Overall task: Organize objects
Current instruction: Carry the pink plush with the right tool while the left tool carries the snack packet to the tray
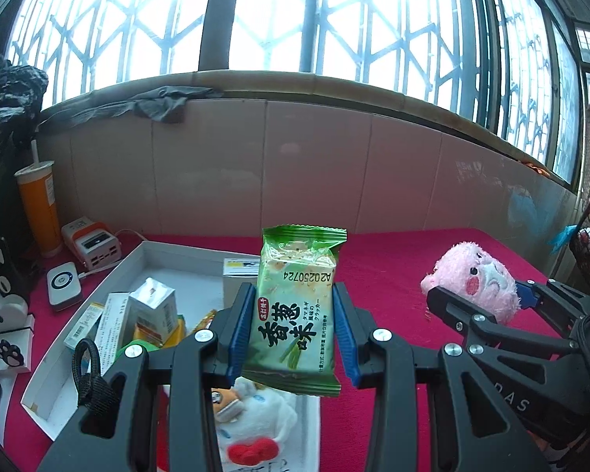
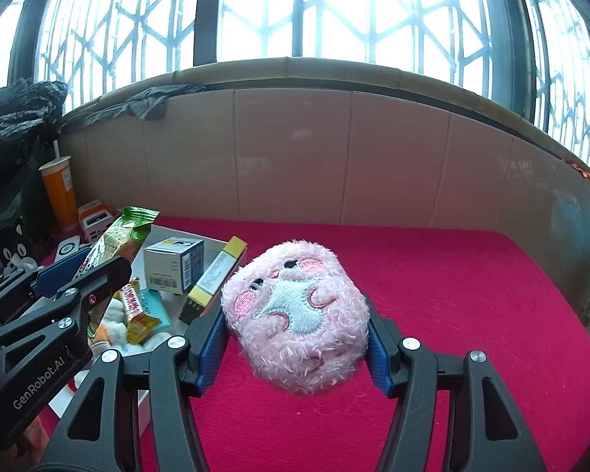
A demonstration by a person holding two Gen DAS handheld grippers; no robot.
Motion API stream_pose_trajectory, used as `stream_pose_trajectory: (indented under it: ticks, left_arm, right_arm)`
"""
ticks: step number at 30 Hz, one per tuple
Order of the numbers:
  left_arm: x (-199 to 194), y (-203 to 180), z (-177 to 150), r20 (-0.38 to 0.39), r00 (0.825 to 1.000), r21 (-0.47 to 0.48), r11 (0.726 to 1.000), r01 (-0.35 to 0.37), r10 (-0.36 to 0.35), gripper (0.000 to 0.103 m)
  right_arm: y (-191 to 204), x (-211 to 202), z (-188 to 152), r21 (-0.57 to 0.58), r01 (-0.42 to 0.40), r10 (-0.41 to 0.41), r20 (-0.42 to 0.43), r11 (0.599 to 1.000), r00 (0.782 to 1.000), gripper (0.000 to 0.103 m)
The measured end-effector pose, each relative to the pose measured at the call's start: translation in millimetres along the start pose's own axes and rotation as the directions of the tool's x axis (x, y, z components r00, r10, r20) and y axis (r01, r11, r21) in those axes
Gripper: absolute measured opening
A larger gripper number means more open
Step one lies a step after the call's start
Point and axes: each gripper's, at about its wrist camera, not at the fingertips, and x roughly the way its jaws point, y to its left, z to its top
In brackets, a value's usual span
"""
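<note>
From the left wrist camera, the left hand-held gripper (image 1: 294, 330) is closed on a green cracker packet (image 1: 297, 310), holding it upright in the air above the near end of a white tray (image 1: 153, 249) of small boxes and snacks on the red-covered bench (image 1: 393, 271). From the right wrist camera, the right hand-held gripper (image 2: 297, 338) squeezes a pink plush toy (image 2: 297, 314) lifted just above the bench, right of the tray. Both items look mid-carry; next, each probably needs lowering into its place and releasing.
</note>
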Motion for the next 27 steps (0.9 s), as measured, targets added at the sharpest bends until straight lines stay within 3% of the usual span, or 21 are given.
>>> stream_pose_trajectory:
  ticks: [15, 27]
  left_arm:
    - [-2, 36, -2, 0.012, 0.999, -0.053, 0.998, -0.038, 0.039, 0.038]
    - [14, 106, 13, -0.013, 0.988, -0.146, 0.977, -0.153, 0.153, 0.038]
  right_arm:
    - [42, 10, 7, -0.079, -0.050, 0.049, -0.011, 0.996, 0.999, 0.065]
    - [94, 31, 27, -0.138, -0.122, 0.121, -0.015, 0.983, 0.992, 0.065]
